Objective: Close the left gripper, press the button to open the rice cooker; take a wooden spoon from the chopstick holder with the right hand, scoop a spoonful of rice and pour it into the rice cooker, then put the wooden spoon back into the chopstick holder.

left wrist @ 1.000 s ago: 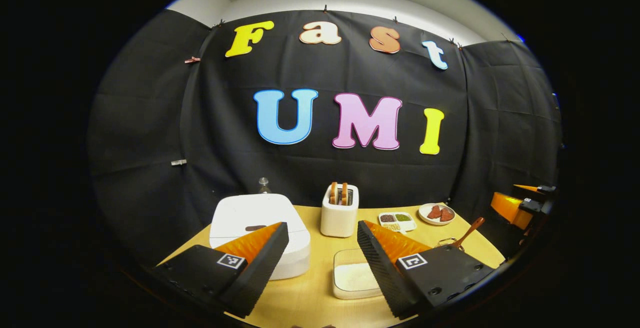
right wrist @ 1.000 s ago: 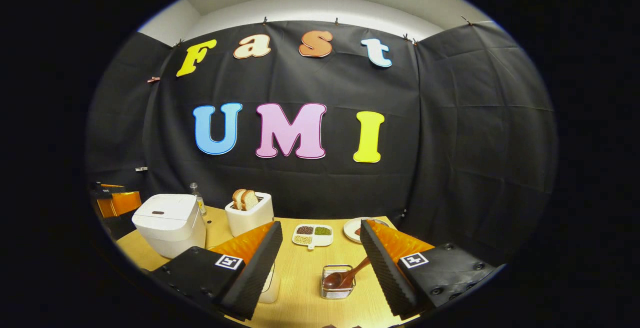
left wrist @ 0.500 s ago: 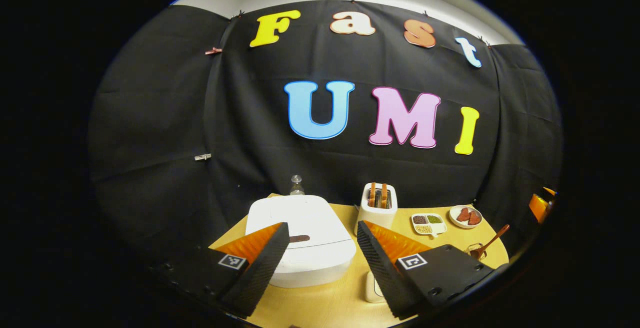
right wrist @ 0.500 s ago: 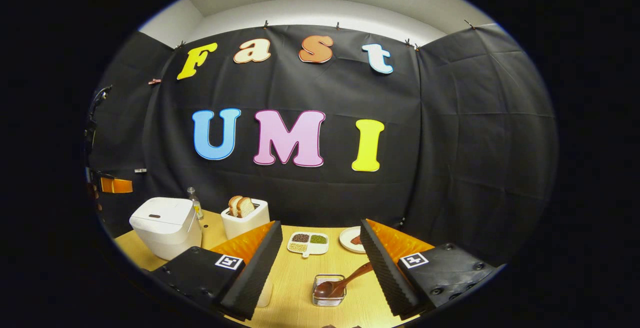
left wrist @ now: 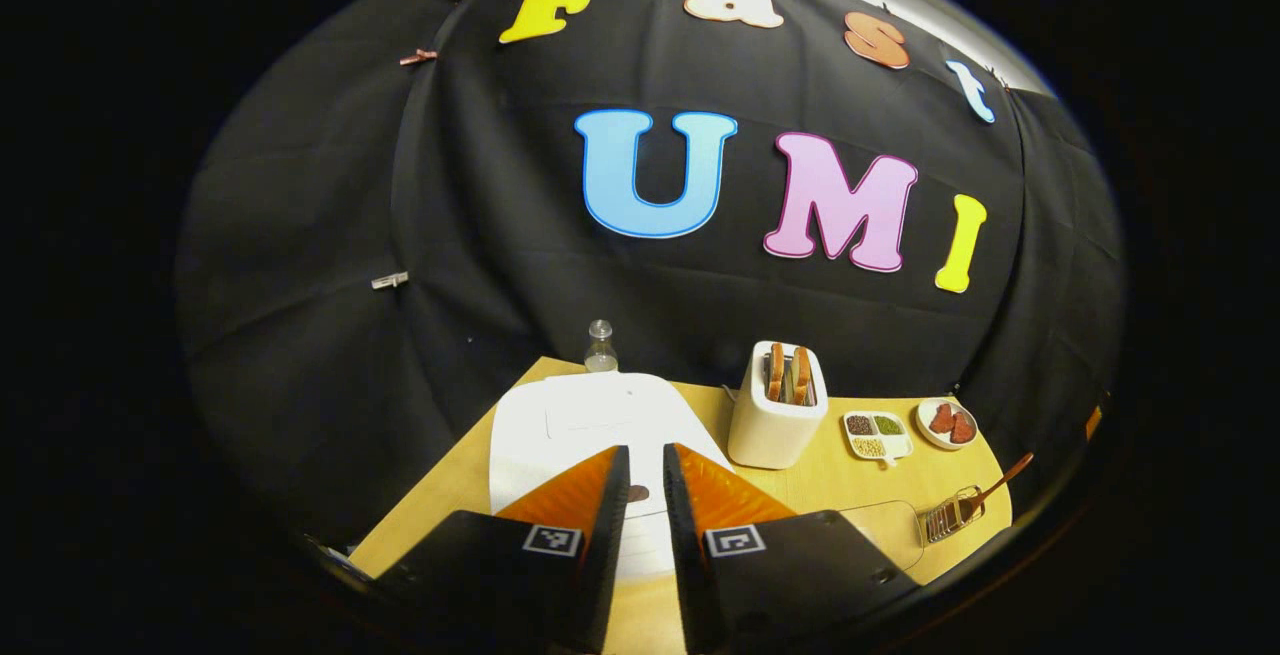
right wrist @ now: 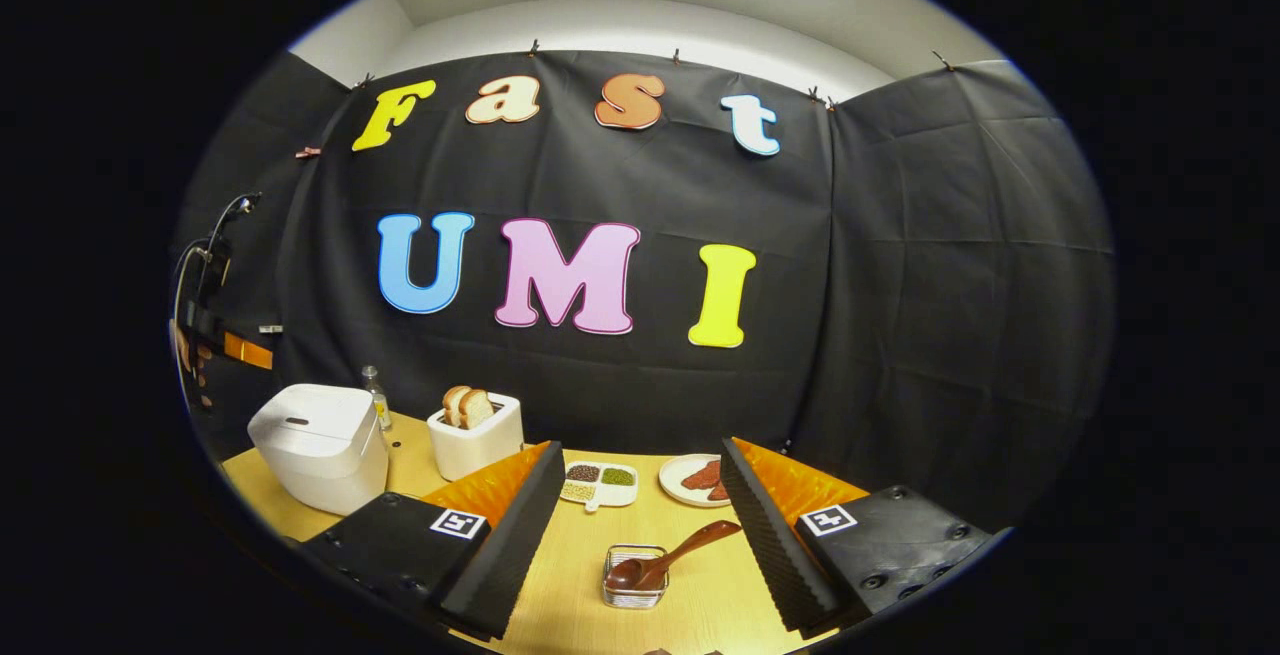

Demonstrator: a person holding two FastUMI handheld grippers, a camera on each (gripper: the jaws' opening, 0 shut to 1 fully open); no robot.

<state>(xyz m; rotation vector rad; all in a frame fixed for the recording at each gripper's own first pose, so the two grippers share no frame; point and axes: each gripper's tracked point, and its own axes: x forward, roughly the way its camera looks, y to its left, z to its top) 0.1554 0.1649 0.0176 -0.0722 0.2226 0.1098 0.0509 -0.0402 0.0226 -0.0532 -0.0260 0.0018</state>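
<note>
**White cooker lid shut, left gripper lined up on the button**

White and closed, the cooker [left wrist: 590, 435] sits at 12 o'clock from the left gripper [left wrist: 646, 475] in the left gripper view. Its fingers are drawn nearly together, a thin gap left between the tips, and nothing is held. Through that gap shows the button [left wrist: 637, 493], a small dark oval on the lid's near edge. So the first step is in hand: fingers closed, press not yet made, judging by the lid lying flat. The next move calls for a straight push down onto that oval with the tips kept together; a slip sideways would land on plain lid.

In the right gripper view, the right gripper [right wrist: 640, 495] is spread wide and empty. At its 12 o'clock, between the fingers, the wire holder [right wrist: 634, 577] stands on the table [right wrist: 690, 605] with the spoon [right wrist: 665, 560] in it, bowl down, handle leaning toward 2 o'clock. The cooker lies far off at 10 o'clock, a toaster [right wrist: 476, 440] beside it.

Hard to make out: whether the left tips touch the lid yet, since the fingers cover its near part. The rice container [left wrist: 885, 533] is a pale tray half hidden behind the left gripper's right finger at 3 o'clock; its contents are not visible. In the right gripper view, the other gripper at the 9 o'clock edge is too small to read.
</note>
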